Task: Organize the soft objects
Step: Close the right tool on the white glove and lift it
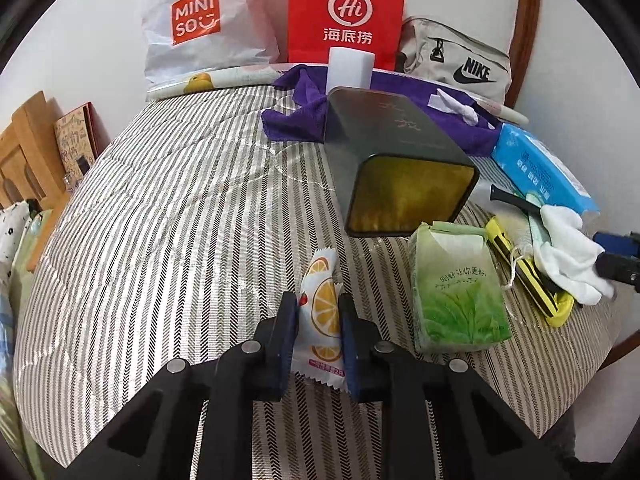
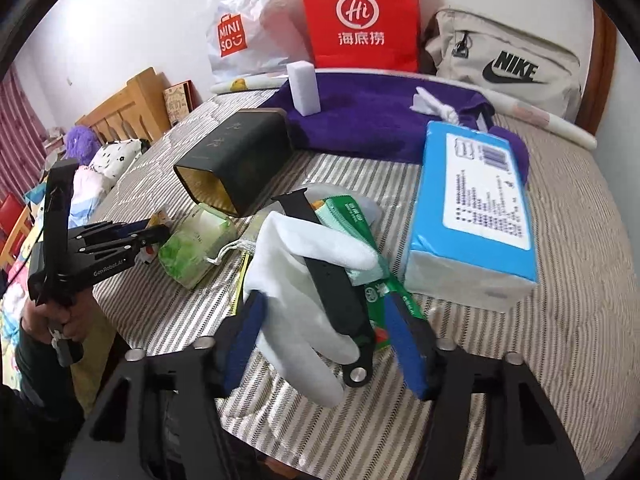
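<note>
Left wrist: left tongs [image 1: 319, 330] pinch a crinkly sachet [image 1: 323, 312]; right tongs [image 2: 326, 342] gape around a soft glove [image 2: 296, 280].

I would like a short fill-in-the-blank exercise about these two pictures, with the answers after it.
1. The left gripper is shut on a sachet printed with ____ slices.
2. The open tin lies on its ____.
3. The right gripper is open around a white ____.

Answers: orange; side; glove
</note>
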Demonstrator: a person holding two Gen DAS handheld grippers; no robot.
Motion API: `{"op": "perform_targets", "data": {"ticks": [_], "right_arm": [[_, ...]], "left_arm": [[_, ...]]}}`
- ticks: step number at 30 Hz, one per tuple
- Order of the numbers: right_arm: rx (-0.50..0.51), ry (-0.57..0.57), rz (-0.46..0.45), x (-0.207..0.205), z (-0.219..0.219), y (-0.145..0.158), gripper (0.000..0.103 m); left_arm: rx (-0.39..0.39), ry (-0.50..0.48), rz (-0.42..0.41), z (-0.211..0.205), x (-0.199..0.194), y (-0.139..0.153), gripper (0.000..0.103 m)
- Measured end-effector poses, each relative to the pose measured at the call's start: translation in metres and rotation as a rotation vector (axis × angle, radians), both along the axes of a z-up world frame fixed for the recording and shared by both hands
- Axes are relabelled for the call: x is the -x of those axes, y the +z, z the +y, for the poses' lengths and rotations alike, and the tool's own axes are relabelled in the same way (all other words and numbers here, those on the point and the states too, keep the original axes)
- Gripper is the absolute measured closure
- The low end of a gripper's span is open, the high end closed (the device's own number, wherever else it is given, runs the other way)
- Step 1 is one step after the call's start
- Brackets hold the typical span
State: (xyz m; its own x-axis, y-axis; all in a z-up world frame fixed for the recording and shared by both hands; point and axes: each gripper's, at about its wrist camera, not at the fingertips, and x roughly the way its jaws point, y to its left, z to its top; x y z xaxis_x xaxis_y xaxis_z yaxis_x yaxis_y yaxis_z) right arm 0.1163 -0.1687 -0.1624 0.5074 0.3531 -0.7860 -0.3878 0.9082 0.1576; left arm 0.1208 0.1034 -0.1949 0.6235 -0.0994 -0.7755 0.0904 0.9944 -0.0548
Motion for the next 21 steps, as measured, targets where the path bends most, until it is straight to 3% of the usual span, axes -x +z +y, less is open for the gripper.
{"op": "perform_targets", "data": {"ticks": [6,8,9,21], "right_arm": [[0.035,0.06,-0.007,0.0,0.022,-0.006,0.047],[0.064,0.079,-0.03,0.001,0.031,-0.008,0.074],[0.085,0.096,-0.05,0.002,0.035,-0.008,0.098],[-0.138,0.111,-0.215,0.007,0.013,0.063,0.097]], "left_arm": [[-0.031,0.007,-0.005,-0.005,0.001,0.0,0.082],[-0.029,0.01,-0.005,-0.004,0.0,0.0,0.082],[-0.027,0.01,-0.006,-0.004,0.001,0.0,0.082],[-0.016,0.023,0.007,-0.003,-0.001,0.001,0.082]]}}
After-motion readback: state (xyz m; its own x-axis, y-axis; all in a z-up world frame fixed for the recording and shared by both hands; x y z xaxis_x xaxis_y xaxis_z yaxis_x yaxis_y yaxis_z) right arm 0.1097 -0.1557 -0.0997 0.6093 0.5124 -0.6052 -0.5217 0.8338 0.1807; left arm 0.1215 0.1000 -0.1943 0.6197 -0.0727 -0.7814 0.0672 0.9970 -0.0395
